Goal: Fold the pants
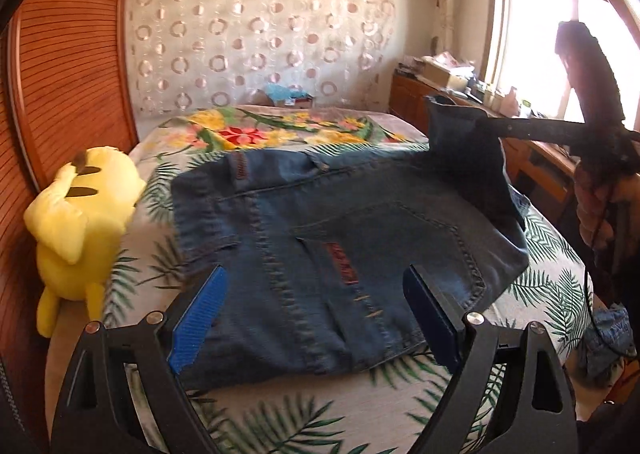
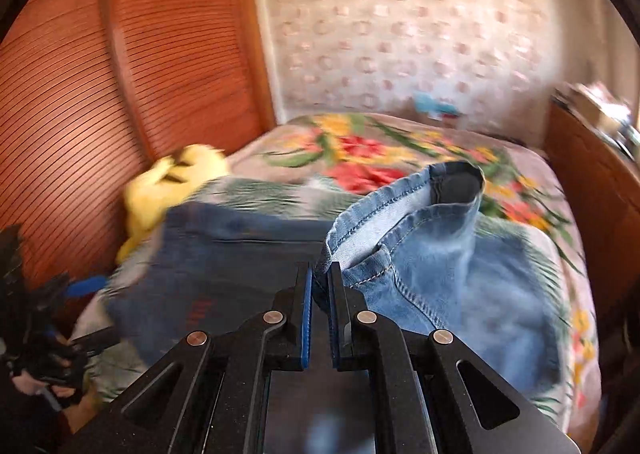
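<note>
In the left wrist view the jeans (image 1: pixel 320 238) lie spread across the near half of the bed (image 1: pixel 280 414), on its palm-leaf cover, waistband and back pockets toward the camera, with a yellow plush toy (image 1: pixel 80 222) just beside them on the left against the slatted wooden wardrobe door (image 1: pixel 68 66). The left gripper (image 1: pixel 316 318) hangs above the near edge of the denim with its jaws spread wide and nothing between its blue pads. At the far right of the garment one part is lifted off the bed, pinched by the right gripper (image 1: pixel 486 122), which reaches in from the right, in front of the bright window (image 1: pixel 540 54). In the right wrist view, which is blurred, the right gripper (image 2: pixel 322 278) has its jaws nearly together, clamped on a thin edge of the jeans (image 2: pixel 420 262), and the raised cloth shows its paler inner side and a stitched hem, standing up in a loose tube. The denim looks thick and fairly heavy yet limp, so it will likely sag and drag from any single pinch point and crease where it bends, though it is neither fragile nor slippery. Seams, hems and the waistband seem the best places to grip, since their doubled layers should hold between pads, while the far left edge still lies flat on the bed.
</note>
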Demonstrator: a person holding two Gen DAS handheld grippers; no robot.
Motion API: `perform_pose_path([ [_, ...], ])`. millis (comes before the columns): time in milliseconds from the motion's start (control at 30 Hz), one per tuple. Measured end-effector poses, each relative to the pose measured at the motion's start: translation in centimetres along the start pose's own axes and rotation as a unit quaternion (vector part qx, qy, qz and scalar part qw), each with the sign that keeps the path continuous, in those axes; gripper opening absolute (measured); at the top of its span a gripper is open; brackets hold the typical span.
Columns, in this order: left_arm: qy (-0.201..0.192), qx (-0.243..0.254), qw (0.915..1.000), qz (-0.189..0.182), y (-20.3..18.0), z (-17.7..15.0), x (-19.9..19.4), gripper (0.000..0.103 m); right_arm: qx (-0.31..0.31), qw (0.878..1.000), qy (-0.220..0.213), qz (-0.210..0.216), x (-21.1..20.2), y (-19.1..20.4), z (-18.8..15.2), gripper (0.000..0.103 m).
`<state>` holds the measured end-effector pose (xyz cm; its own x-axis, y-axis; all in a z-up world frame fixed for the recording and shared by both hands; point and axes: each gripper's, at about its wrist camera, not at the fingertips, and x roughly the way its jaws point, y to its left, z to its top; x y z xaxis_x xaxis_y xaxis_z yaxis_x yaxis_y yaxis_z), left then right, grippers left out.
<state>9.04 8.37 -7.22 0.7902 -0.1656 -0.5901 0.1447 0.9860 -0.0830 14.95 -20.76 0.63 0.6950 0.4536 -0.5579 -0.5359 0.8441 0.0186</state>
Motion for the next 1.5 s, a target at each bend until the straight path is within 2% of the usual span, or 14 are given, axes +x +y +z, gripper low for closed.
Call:
perform_pose_path([
  [100,-0.008,-0.009,0.9999,0.005,1.1,-0.1,-0.8,0.09,-0.026,0.999,0.002,0.039,0.1,3.6,0.2,0.007],
  [233,-0.012,-0.017,0.9997,0.008,2.1,-0.1,-1.2,0.09,-0.027,0.996,0.038,0.072,2.1,5.2,-1.3,0.008],
  [300,-0.011,-0.017,0.9997,0.01,2.3,-0.2,-1.1,0.09,-0.031,0.996,0.055,0.064,2.7,5.4,-2.1,0.014],
  [400,-0.007,-0.014,0.9998,0.009,2.0,-0.3,-0.7,0.09,-0.027,0.996,0.057,0.064,2.8,4.8,-2.7,0.025],
  [467,-0.005,-0.012,0.9999,0.004,1.7,-0.3,-0.2,0.09,-0.025,0.997,0.05,0.055,2.4,4.2,-2.7,0.036],
  [567,0.0,-0.008,1.0,-0.004,0.9,0.1,0.7,0.09,-0.019,0.998,0.04,0.036,1.6,4.0,-2.8,0.037],
  [800,0.018,0.015,0.9993,-0.028,-2.3,1.4,3.5,0.09,0.006,0.999,0.036,-0.02,-1.0,2.8,-6.1,0.04],
  [1033,0.034,0.036,0.9976,-0.048,-5.3,2.6,6.5,0.09,0.033,0.997,0.041,-0.052,-1.7,0.9,-9.0,0.046],
  [1100,0.045,0.039,0.9973,-0.044,-5.7,2.7,7.5,0.084,0.035,0.997,0.044,-0.058,-1.7,0.8,-9.6,0.046],
  [1233,0.063,0.039,0.9955,-0.058,-6.2,2.8,8.9,0.074,0.045,0.996,0.041,-0.062,-2.0,0.9,-10.3,0.047],
  [1400,0.084,0.041,0.9944,-0.049,-6.4,2.7,10.1,0.059,0.054,0.996,0.029,-0.06,-2.8,1.0,-11.2,0.052],
  [1500,0.094,0.035,0.9931,-0.061,-6.3,2.3,10.3,0.04,0.056,0.996,0.027,-0.057,-3.1,0.8,-11.4,0.053],
])
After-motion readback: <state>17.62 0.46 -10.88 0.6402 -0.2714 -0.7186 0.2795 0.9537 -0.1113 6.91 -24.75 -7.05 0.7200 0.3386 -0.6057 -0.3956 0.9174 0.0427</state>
